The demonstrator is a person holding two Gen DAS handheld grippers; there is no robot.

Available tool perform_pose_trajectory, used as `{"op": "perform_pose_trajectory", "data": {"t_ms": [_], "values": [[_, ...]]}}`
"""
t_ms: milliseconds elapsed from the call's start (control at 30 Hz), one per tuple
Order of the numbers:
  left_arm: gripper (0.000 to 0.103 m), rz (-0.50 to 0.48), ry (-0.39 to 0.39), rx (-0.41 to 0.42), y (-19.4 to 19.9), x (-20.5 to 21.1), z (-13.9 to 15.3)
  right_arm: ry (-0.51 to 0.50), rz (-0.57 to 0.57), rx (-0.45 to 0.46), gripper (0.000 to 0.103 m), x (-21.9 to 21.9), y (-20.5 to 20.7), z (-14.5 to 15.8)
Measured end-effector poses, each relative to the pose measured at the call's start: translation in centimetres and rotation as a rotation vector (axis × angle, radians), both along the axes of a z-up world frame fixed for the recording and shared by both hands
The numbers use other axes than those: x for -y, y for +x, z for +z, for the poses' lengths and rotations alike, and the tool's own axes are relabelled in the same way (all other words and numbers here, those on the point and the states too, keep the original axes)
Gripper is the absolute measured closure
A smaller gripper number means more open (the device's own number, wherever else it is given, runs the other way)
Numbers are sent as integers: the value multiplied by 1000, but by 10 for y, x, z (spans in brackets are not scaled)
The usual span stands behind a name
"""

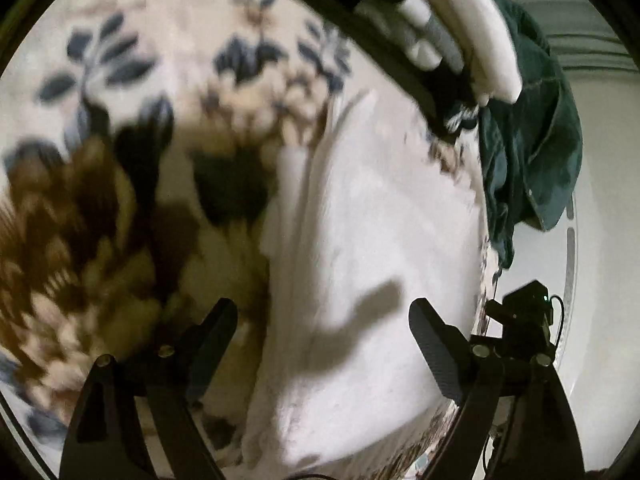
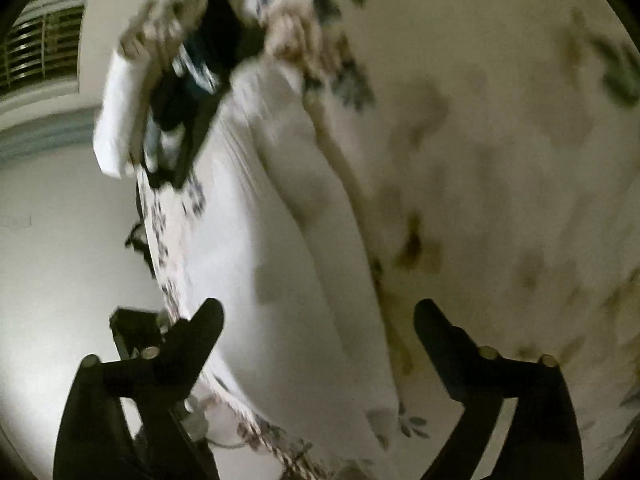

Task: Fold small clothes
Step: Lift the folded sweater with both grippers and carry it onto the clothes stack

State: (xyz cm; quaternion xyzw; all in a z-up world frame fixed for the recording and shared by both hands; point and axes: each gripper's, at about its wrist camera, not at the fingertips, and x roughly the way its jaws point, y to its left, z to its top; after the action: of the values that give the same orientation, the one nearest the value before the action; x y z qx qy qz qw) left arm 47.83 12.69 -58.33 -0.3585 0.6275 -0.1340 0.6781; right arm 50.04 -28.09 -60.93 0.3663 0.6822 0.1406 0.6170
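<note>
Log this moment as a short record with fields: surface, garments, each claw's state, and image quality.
surface: floral-print bedspread
white garment: white cloth lying on the bedspread, creased lengthwise
other garment: dark green garment bunched at the bed's edge
left claw: open, holding nothing, above the white cloth
right claw: open, holding nothing, above the white cloth
image quality: both views motion-blurred; fine detail unreadable

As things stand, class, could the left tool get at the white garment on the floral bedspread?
Probably yes: the left tool is open, holds nothing and hangs right over the white garment, with nothing lying between them. The blur hides the fine folds.
</note>
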Motion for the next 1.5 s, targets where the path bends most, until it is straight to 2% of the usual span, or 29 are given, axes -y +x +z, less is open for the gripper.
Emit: {"op": "perform_pose_trajectory", "data": {"t_ms": [67, 167, 333, 433, 467, 500, 533, 567, 633, 700, 800, 900, 1000, 1200, 1367, 1500], "values": [[15, -5, -31, -34, -2, 7, -17, 37, 36, -31, 2, -12, -4, -20], [12, 2, -76, -42, 3, 11, -30, 115, 53, -49, 0, -24, -3, -41], [6, 1, -145, -48, 13, 13, -38, 201, 89, -54, 0, -40, 7, -53], [4, 5, -156, -52, 15, 17, -40, 186, 112, -61, 0, -50, 10, -56], [5, 10, -163, -31, 16, 19, -37, 179, 109, -54, 0, -52, 11, -54], [16, 10, -171, -6, 16, 22, -34, 177, 102, -42, 5, -53, 10, -52], [58, 7, -171, 29, 15, 26, -28, 174, 88, -22, 31, -55, 10, -49], [69, 4, -157, 39, 12, 27, -24, 167, 75, -13, 42, -57, 8, -46], [74, 6, -141, 85, 11, 29, -10, 145, 35, 4, 54, -57, 6, -38], [76, 9, -136, 107, 12, 29, 3, 138, 3, 15, 59, -56, 3, -29], [77, -5, -123, 137, 13, 29, 29, 126, -17, 43, 61, -58, -2, -8], [77, -11, -121, 168, 17, 23, 58, 124, -28, 83, 62, -65, -2, 22], [77, -7, -133, 200, 25, 19, 95, 128, -40, 131, 62, -65, 8, 68], [77, -15, -132, 295, 70, 15, 188, 126, -38, 257, 62, -72, 47, 177], [77, -9, -134, 414, 149, 7, 273, 123, -31, 409, 62, -82, 124, 272], [76, -1, -128, 494, 221, -9, 314, 126, -32, 516, 62, -94, 201, 320]]}}
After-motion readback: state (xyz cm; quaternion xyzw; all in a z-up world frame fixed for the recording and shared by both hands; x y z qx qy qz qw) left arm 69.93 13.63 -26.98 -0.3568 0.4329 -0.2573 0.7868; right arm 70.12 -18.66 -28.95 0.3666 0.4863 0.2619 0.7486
